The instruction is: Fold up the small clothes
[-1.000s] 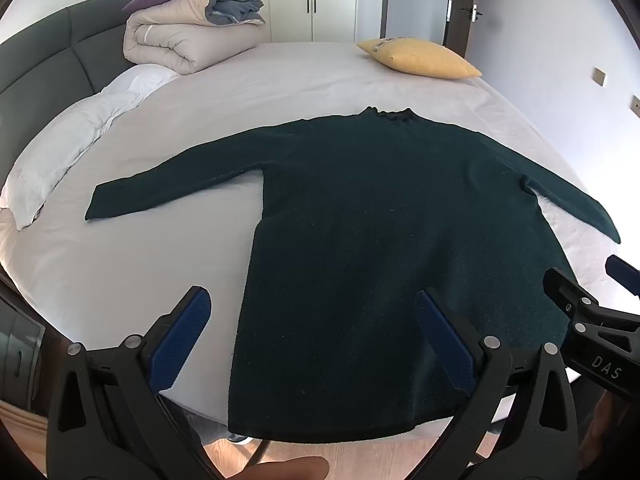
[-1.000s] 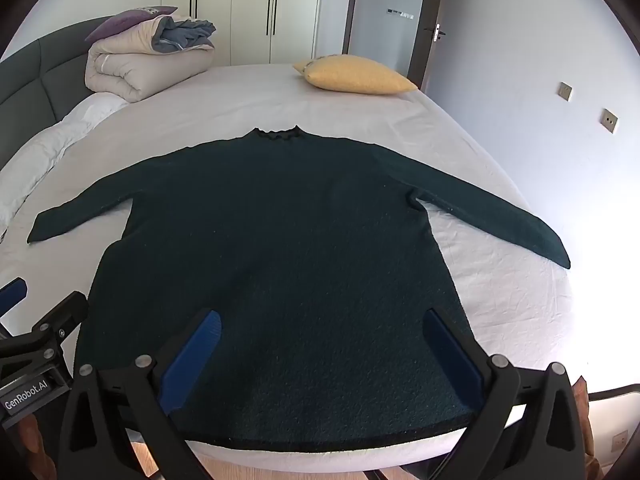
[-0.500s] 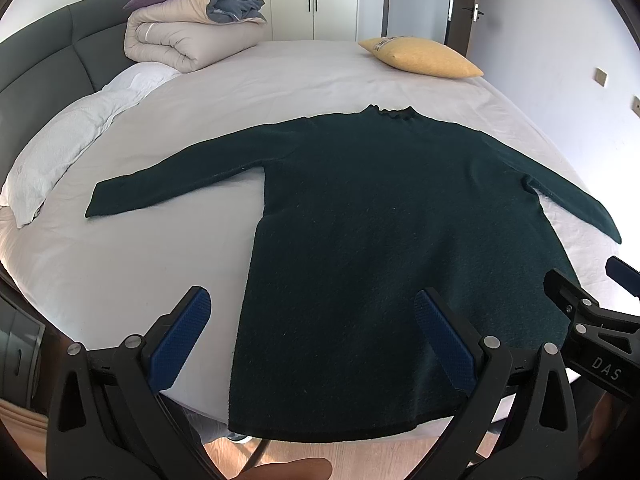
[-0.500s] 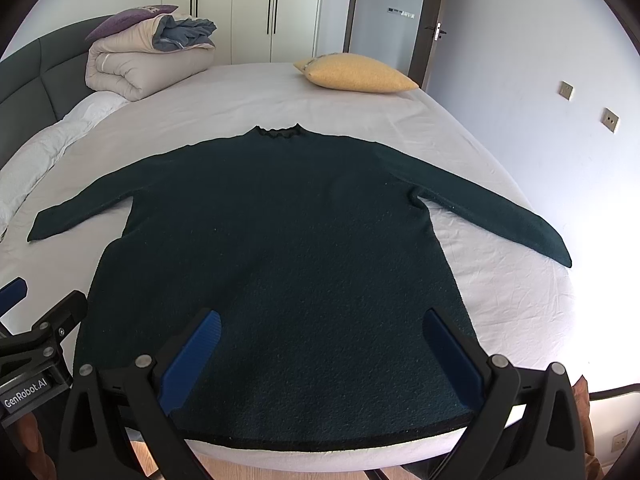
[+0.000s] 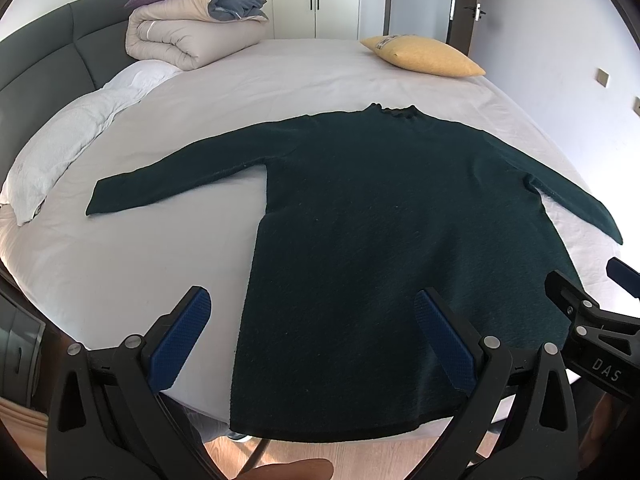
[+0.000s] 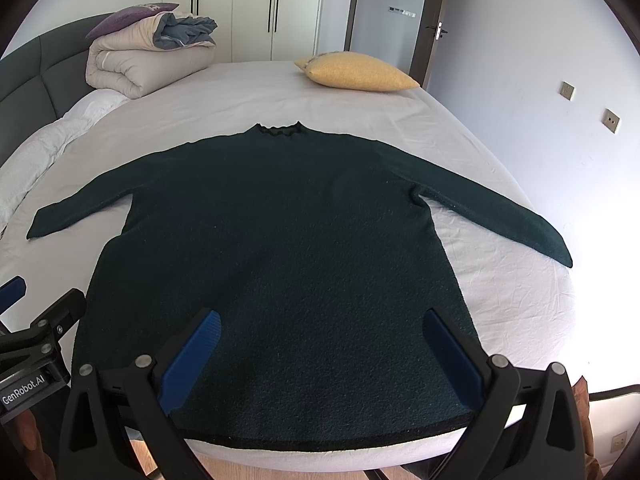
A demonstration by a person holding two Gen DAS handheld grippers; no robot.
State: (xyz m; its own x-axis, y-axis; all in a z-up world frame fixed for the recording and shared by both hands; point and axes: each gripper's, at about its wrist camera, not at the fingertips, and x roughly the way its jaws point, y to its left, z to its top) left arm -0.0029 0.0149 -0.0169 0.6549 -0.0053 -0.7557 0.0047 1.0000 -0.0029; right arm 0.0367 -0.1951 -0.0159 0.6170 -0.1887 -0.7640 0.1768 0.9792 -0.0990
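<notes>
Nearest, the left gripper (image 5: 312,336) and right gripper (image 6: 320,356) hang with jaws spread wide, holding nothing, exactly as a moment ago. Beyond them the dark green sweater (image 6: 276,248) lies flat on the bed (image 6: 516,304), sleeves out; folding hasn't begun.

"DAS" marks the right gripper (image 5: 600,344); "GenRobot.AI" marks the left gripper (image 6: 28,364)

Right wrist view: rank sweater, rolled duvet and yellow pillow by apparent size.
1. Sweater, by far the largest, though it is also nearest the camera.
2. Duvet.
3. Pillow, close to the duvet in apparent size; both lie far back, so that order is unsure.
</notes>
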